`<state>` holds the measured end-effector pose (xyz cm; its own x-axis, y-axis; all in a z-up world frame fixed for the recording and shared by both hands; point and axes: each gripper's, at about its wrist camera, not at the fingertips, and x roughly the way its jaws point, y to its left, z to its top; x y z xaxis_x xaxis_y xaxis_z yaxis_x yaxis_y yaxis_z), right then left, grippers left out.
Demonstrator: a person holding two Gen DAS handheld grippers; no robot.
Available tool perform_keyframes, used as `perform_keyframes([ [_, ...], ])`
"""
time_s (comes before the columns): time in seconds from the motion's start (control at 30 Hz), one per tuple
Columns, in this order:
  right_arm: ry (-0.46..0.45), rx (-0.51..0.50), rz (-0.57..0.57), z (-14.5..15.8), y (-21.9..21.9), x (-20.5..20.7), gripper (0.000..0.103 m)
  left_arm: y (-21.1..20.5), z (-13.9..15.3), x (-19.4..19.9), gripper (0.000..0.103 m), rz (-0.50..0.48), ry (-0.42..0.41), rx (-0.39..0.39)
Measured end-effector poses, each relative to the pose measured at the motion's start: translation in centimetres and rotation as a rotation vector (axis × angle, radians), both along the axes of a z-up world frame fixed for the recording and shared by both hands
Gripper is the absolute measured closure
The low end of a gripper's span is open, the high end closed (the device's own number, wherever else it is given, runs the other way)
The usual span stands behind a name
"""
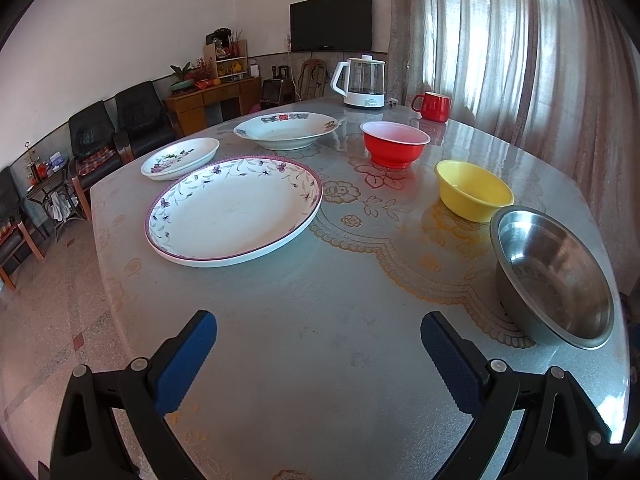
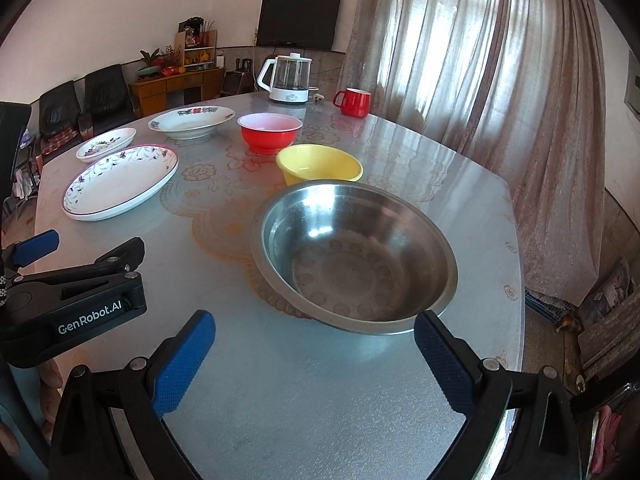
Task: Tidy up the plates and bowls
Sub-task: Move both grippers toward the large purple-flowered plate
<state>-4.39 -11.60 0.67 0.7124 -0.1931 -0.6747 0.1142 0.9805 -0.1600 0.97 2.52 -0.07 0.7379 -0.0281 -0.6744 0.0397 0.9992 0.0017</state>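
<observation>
On the table stand three floral plates in a row on the left: a large one (image 1: 236, 210) (image 2: 120, 182), a small oval one (image 1: 181, 158) (image 2: 106, 144) and a deep one (image 1: 286, 130) (image 2: 192, 122). On the right stand a red bowl (image 1: 394, 144) (image 2: 270, 132), a yellow bowl (image 1: 472, 190) (image 2: 318, 164) and a steel bowl (image 1: 552, 276) (image 2: 354, 256). My left gripper (image 1: 318, 344) is open and empty above the near table edge; it also shows in the right wrist view (image 2: 88, 246). My right gripper (image 2: 314, 344) is open and empty, just short of the steel bowl.
A white electric kettle (image 1: 362, 82) (image 2: 288, 78) and a red mug (image 1: 434, 106) (image 2: 354, 102) stand at the table's (image 1: 320, 320) far end. Curtains hang close on the right. Chairs and a wooden cabinet stand beyond the left side.
</observation>
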Motion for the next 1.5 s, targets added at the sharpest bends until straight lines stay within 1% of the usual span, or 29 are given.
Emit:
perform_keyframes([
  [0.63,0.001,0.009,0.014,-0.3,1.9,0.7,0.002,1.7,-0.2,0.2,0.000,0.005,0.007,0.017],
  [1.13,0.006,-0.004,0.045,-0.5,5.3,2.8,0.002,5.0,0.0,1.6,0.000,0.020,0.008,0.012],
  [1.5,0.011,0.000,0.089,-0.8,7.5,4.4,0.002,7.7,-0.2,2.6,0.000,0.051,0.018,0.006],
])
